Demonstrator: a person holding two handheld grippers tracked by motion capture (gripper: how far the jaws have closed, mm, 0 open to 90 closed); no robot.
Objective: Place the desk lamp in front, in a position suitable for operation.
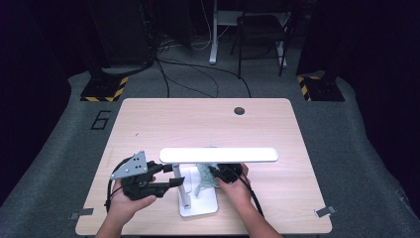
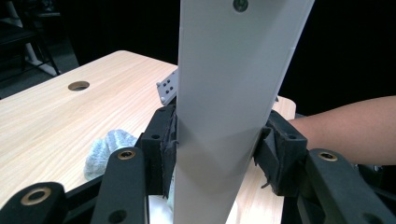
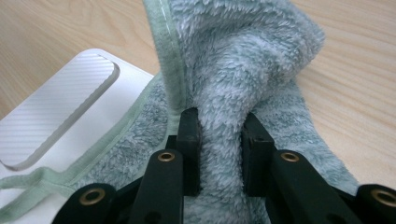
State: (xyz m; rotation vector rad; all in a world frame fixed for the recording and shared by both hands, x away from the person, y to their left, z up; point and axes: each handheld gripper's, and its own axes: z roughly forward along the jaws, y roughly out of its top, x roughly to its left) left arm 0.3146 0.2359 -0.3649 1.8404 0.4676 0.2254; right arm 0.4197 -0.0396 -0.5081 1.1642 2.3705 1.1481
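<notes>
Dark floor and black stands ring a pale wooden table, which the high view shows whole, with a round hole near its far edge. On its near half stands a white desk lamp, its long head lying level above a flat white base. From above, the left gripper reaches in from the left toward the lamp's upright post, but the grip itself is too small to read there. The left gripper view settles it: both pads press the flat sides of the white post, clamped on it, with a forearm coming in beyond. The right gripper lies under the lamp head, half hidden from above. Its own view shows the jaws pinched on a raised fold of a fluffy green-blue cloth, which lies partly on the ribbed white base and partly on the wood.
</notes>
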